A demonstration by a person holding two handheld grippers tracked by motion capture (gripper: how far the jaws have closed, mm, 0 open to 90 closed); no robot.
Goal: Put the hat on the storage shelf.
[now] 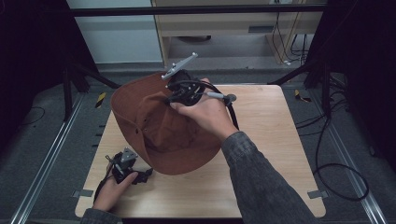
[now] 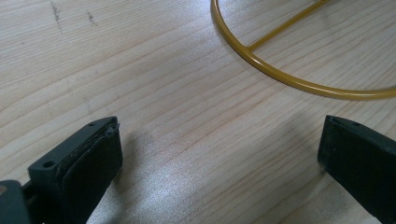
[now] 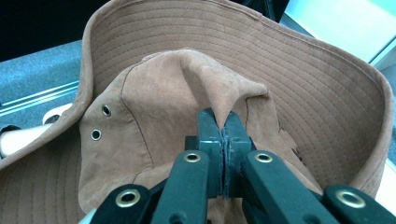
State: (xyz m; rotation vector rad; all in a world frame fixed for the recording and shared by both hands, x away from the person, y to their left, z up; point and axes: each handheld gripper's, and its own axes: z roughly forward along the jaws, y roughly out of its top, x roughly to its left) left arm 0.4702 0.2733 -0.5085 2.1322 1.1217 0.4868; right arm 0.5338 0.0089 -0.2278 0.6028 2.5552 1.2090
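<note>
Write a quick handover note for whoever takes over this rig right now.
Right tool: shut on a pinch of the brown hat's crown, holding it tilted over the wooden table.
Left tool: open, holding nothing, low over the table's near left corner by the yellow wire ring.
Done: hat gripped.
Left: probably setting the hat where it belongs; keep the pinch.
</note>
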